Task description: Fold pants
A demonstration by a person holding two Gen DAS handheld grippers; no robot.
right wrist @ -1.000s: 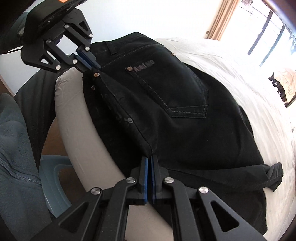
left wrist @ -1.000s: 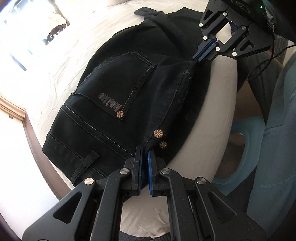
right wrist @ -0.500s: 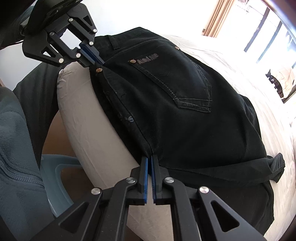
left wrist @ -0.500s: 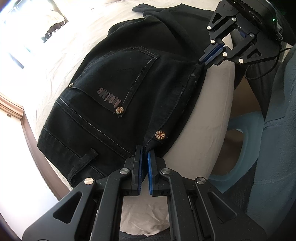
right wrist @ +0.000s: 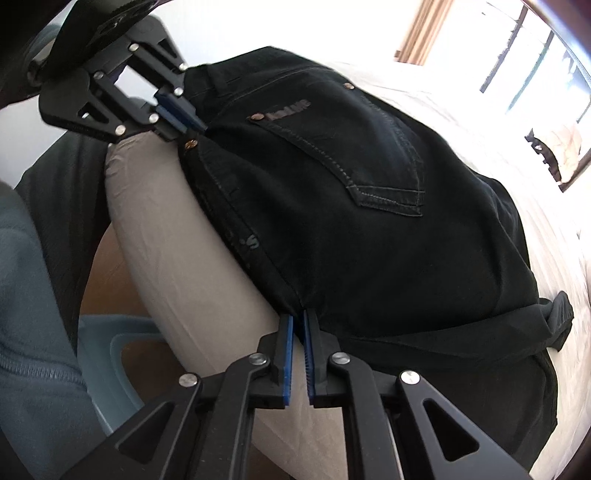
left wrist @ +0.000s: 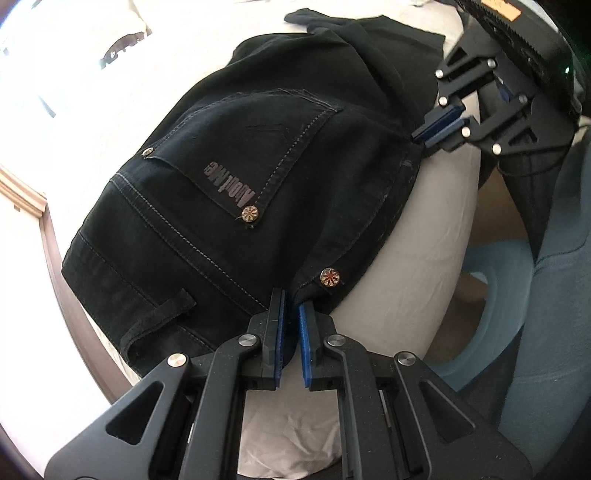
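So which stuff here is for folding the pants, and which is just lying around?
For the job:
- black pants
- left gripper, pinching the waistband end
- right gripper, pinching the same edge farther along
- white bed they lie on

Just lying around:
- blue plastic stool
- curtain

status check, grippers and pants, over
Left gripper pinching the black pants at the waistband corner. Right gripper pinching the same edge further along. Pants lie folded on the white bed, pocket up. Nothing in the way.

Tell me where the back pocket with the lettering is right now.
In the left wrist view the back pocket faces up on the black pants, mid-frame, above the left gripper and left of the right gripper.
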